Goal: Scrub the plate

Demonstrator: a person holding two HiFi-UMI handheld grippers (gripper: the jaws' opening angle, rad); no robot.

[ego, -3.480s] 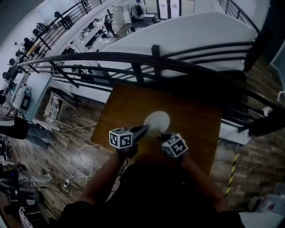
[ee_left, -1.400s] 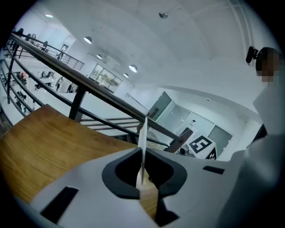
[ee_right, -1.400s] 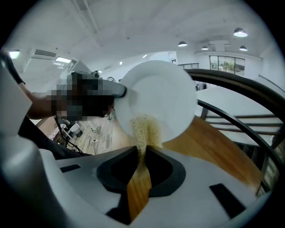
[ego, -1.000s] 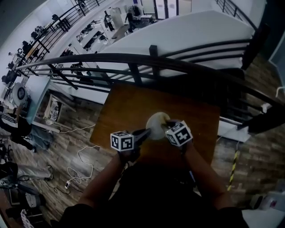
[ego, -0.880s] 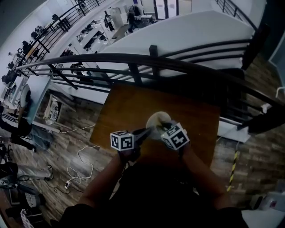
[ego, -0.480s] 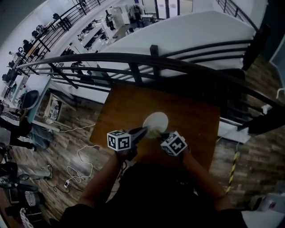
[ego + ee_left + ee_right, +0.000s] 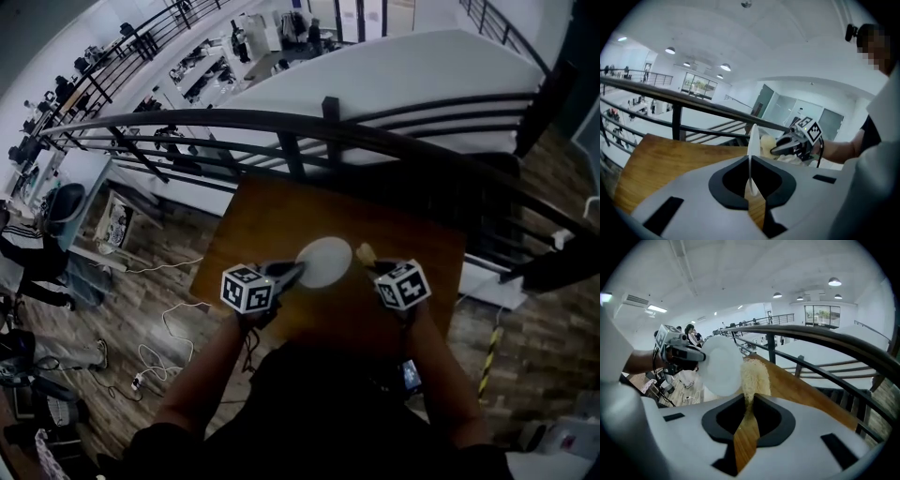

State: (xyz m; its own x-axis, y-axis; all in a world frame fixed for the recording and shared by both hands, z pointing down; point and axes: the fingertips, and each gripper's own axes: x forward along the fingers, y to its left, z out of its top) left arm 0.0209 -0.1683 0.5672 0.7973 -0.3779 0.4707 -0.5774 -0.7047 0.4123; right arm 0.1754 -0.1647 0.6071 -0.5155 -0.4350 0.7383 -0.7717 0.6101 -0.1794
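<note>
Wooden worktop point(image 7: 272, 225) beside a railing point(image 7: 281, 122). We judge the white plate point(image 7: 323, 262), held mid-frame, as stiff, light, slippery and breakable. The left gripper point(image 7: 750, 161) has its fingers point(image 7: 724, 183) clamped on the plate's rim, and the right gripper point(image 7: 749, 401) pinches a soft sponge point(image 7: 752, 376).

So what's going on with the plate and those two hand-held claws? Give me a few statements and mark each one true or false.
1. The left gripper grips the white plate by its rim. True.
2. The right gripper is empty. False: its jaws are shut on a pale yellow sponge.
3. The plate lies flat on the wooden table. False: it is held up on edge above the table, its face towards the sponge.
4. A dark railing runs along the far side of the table. True.
</note>
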